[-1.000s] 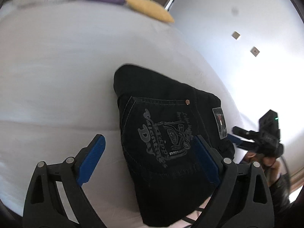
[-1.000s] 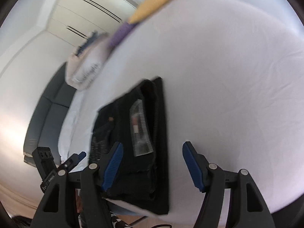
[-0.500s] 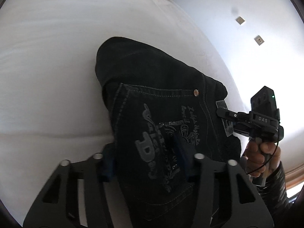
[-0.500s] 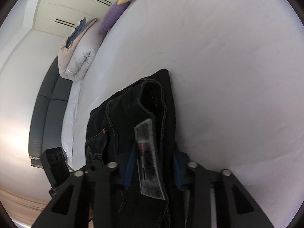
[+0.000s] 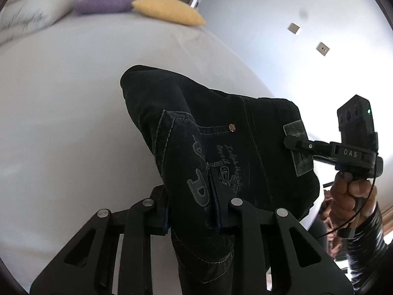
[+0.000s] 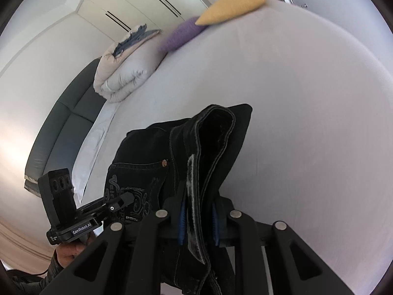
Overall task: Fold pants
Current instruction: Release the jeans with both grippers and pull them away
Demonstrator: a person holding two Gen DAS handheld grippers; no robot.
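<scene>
The black jeans [image 5: 235, 137] are a folded bundle, held up off the white bed [image 5: 61, 123]. My left gripper [image 5: 192, 211] is shut on the pocket side with the grey embroidery. My right gripper [image 6: 199, 218] is shut on the waistband edge by the grey label [image 6: 192, 196]. The right gripper also shows in the left wrist view [image 5: 294, 145], clamped at the label [image 5: 301, 145]. The left gripper shows in the right wrist view [image 6: 125, 199], gripping the pocket. The jeans [image 6: 208, 135] sag between both grippers.
A yellow cushion [image 5: 169, 11] and a purple cushion [image 5: 103, 2] lie at the far end of the bed. A folded pale duvet [image 6: 125, 68] lies beside them. A dark sofa [image 6: 59, 132] stands past the bed's left side. A wall [image 5: 307, 36] is on the right.
Both grippers went from open near the jeans to shut on them. The folded jeans have been lifted off the bed and now hang between the grippers.
</scene>
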